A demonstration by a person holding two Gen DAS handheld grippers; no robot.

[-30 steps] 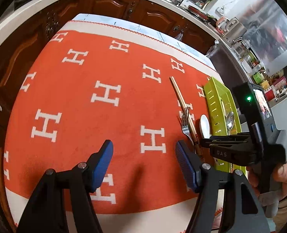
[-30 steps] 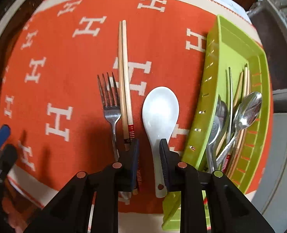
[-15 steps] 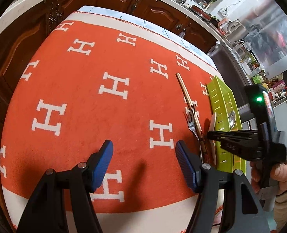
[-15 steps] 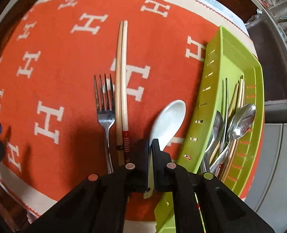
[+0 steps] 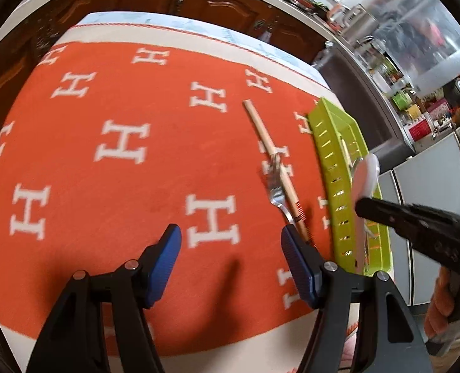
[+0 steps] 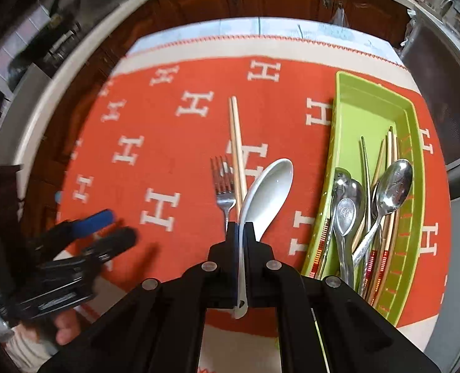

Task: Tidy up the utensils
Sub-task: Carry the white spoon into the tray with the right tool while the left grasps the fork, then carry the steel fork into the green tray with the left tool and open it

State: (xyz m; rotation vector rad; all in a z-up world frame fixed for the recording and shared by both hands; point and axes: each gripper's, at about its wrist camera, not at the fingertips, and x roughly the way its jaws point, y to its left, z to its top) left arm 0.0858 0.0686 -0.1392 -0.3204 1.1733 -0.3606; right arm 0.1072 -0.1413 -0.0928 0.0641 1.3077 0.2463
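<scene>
the right gripper (image 6: 239,228) has its jaws clenched on the thin handle of a white ceramic soup spoon (image 6: 268,191), gripping it on its narrow edge, so the bowl sticks out ahead of the jaws and tilts toward the right. the spoon looks lifted clear of the orange cloth with white h letters (image 6: 167,143) that covers the bench; the left wrist view shows it blurred in the air over the near wall of the lime-green slotted plastic tray (image 6: 415,143).

that tray lies at the right of the cloth and already holds several steel spoons (image 6: 393,186) and some chopsticks. still on the cloth, just left of the held spoon, are a steel fork (image 6: 224,189) and a pair of pale wooden chopsticks (image 6: 236,143), lying side by side and touching or nearly so.

the left gripper (image 5: 231,258) hovers over bare cloth with its jaws released and nothing between them.

the spoon is stiff, glazed and probably slippery, light but brittle, so it likely wants a gentle set-down among the metal. a grip nearer the bowl would probably stop it pivoting between the pads.
</scene>
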